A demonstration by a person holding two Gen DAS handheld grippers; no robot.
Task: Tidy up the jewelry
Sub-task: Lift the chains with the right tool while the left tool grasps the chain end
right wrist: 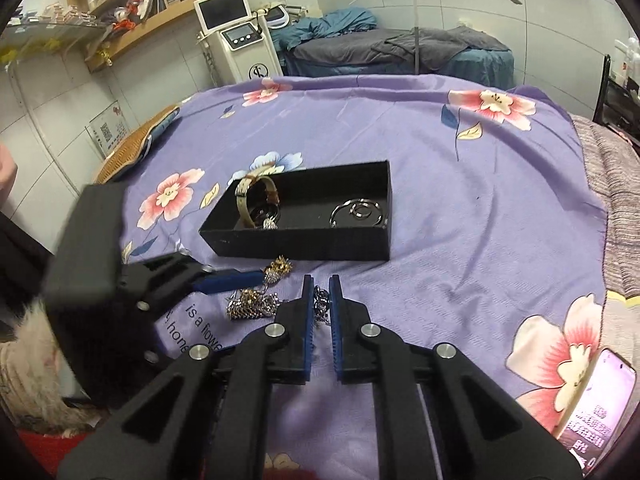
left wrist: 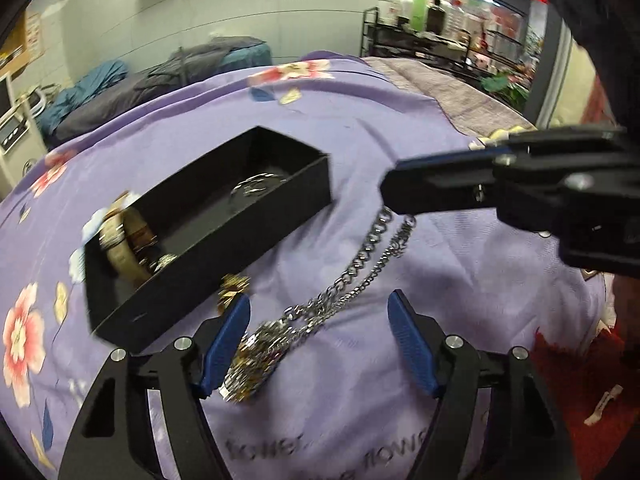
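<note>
- Chain (left wrist: 360, 264): silver links, one end pinched in the right gripper (right wrist: 321, 300), the length slanting down to a heap (left wrist: 256, 360) of mixed silver and gold pieces on the sheet (left wrist: 400, 152).
- Heap: lies just near of the box (right wrist: 304, 236), between the left gripper's fingers in the left wrist view. It touches the inner face of the left-hand pad (left wrist: 226, 344); the other pad stands apart from it.
- Gold piece (right wrist: 279, 267): a small cluster on the sheet, touching or just beside the box's near wall; contact cannot be told.
- Right gripper: jaws closed on the chain, with links showing in the narrow gap between the blue pads. In the left wrist view it enters from the right, raised above the sheet, the chain hanging from its tip.
- Left gripper (left wrist: 318, 344): jaws spread wide, holding nothing, low over the heap.
- Box: black, open-topped, oblong, resting on the sheet far of both grippers.
- Box contents: a beige-strapped watch (right wrist: 256, 200) stands on edge at the left end; a small sparkling item beside it is too small to identify; silver hoops (right wrist: 358, 212) lie flat at the right end.
- Sheet: purple with pink flowers and printed lettering, covering a bed.
- Phone (right wrist: 596, 400): screen lit, at the near right edge of the right wrist view.
</note>
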